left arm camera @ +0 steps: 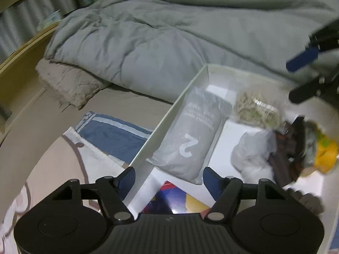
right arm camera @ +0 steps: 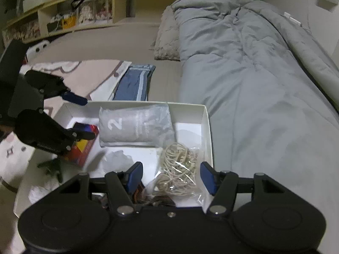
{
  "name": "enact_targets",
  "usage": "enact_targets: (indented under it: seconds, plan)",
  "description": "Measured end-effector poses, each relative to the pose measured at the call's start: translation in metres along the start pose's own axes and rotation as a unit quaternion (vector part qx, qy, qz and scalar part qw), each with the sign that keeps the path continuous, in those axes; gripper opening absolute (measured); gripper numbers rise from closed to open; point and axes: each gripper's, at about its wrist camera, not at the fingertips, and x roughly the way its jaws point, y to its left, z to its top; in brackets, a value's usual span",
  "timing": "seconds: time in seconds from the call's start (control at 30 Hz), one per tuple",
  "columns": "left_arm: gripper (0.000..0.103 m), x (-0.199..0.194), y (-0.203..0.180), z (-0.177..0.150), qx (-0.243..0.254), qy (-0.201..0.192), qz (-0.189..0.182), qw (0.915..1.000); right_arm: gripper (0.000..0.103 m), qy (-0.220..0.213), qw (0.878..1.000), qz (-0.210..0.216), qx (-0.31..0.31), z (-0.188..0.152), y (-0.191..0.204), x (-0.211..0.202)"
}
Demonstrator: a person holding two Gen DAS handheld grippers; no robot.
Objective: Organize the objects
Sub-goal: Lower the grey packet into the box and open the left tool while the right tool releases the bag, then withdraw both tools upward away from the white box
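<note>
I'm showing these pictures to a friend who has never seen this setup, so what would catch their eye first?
Probably the white box on the bed, with a grey packet marked 2 lying along its far side. Nearer, a clear bag of pale cord sits between the right gripper's open blue fingers. A rumpled grey duvet fills the bed beyond.

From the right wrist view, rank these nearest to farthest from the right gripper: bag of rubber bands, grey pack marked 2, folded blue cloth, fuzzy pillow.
From the right gripper:
1. Bag of rubber bands, between its fingers, in the white box.
2. Grey pack marked 2, just beyond, middle of the box.
3. Folded blue cloth, outside the box, on the bed.
4. Fuzzy pillow, farthest, beside the grey duvet.
</note>
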Motion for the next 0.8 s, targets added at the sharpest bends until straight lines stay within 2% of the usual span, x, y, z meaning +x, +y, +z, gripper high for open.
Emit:
enact_targets:
  seconds: [0.47, 0.6, 0.67, 0.8]
  plan:
    - [0.099, -0.092, -0.01, -0.016, -0.092, -0.026, 0.037, 0.9947, 0.079, -0.03, 0.997, -0.026, 0.061, -0.009, 0.029, -0.058]
    - [0.103, -0.119, -0.013, -0.024, -0.123, -0.039, 0.039, 0.9908, 0.086, -0.039, 0.996, -0.032, 0.072, -0.017, 0.039, -0.076]
    - [0.103, -0.133, -0.017, -0.028, -0.137, -0.049, 0.043, 0.9884, 0.096, -0.046, 0.995, -0.037, 0.078, -0.02, 0.045, -0.086]
    - [0.103, -0.161, -0.022, -0.035, -0.174, -0.064, 0.042, 0.9817, 0.102, -0.057, 0.993, -0.042, 0.094, -0.025, 0.056, -0.106]
